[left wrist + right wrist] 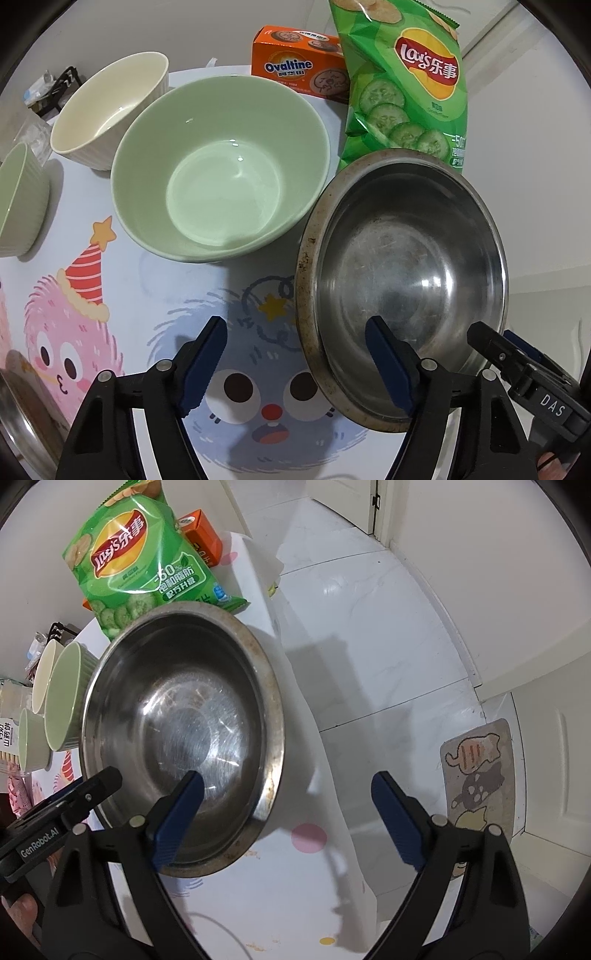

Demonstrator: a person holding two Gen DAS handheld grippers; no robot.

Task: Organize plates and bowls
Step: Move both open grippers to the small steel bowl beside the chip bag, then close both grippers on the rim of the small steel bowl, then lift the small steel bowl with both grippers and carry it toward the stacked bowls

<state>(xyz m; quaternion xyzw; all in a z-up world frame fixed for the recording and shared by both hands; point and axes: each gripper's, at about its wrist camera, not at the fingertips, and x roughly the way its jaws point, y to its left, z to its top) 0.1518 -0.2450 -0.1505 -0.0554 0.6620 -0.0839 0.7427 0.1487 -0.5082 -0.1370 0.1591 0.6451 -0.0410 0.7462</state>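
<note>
A steel bowl (402,266) with a stained rim sits on the cartoon-printed table at the right; it also shows in the right wrist view (184,731). My left gripper (295,365) is open, its jaws straddling the bowl's near-left rim, the right finger inside the bowl. My right gripper (288,816) is open, its jaws straddling the bowl's right rim; its tip shows in the left wrist view (491,343). A large green bowl (221,166) stands left of the steel bowl, a cream bowl (110,107) behind it, a small green bowl (18,199) at far left.
A Lay's chip bag (406,81) and an orange Ovaltine box (299,66) stand behind the bowls. A steel plate's edge (22,424) shows at the lower left. The table edge (321,709) drops to the tiled floor on the right, where a floor mat (480,775) lies.
</note>
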